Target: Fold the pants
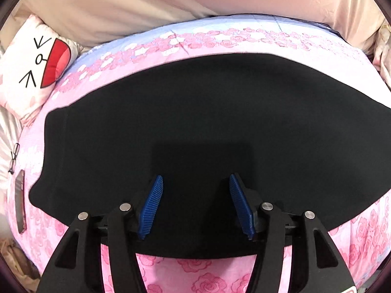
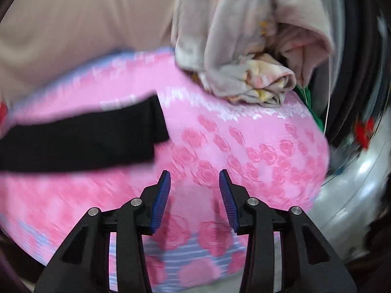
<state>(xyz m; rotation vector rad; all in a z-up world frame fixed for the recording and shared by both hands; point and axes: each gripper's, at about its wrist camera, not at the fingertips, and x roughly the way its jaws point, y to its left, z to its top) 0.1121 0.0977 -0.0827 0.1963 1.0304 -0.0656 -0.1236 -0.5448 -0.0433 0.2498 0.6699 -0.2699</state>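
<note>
On the bed, the pink rose-print quilt with a blue striped border (image 1: 244, 41) covers most of both views, and the black smooth-fabric pants (image 1: 195, 112) lie flat on it as one long dark panel. No wrinkles or bunching that I can see; they look laid leg over leg, so I judge a lengthwise fold done, but the black hides any layer edges, so not certain. In the right wrist view one squared end of the pants (image 2: 102, 134) stops short on the quilt, left of my right tongs. Crosswise folds look not yet done: the panel is full length.

Crumpled grey and yellow floral blanket (image 2: 244, 48) is heaped at the far corner of the quilt, well apart from the pants. White square cushion with a cartoon face and red mouth (image 1: 31, 63) sits beside the quilt's left edge.

Left tongs (image 1: 195, 205): wide apart, empty, over the near edge of the pants. Right tongs (image 2: 193, 200): wide apart, empty, over bare quilt; view motion-blurred.
</note>
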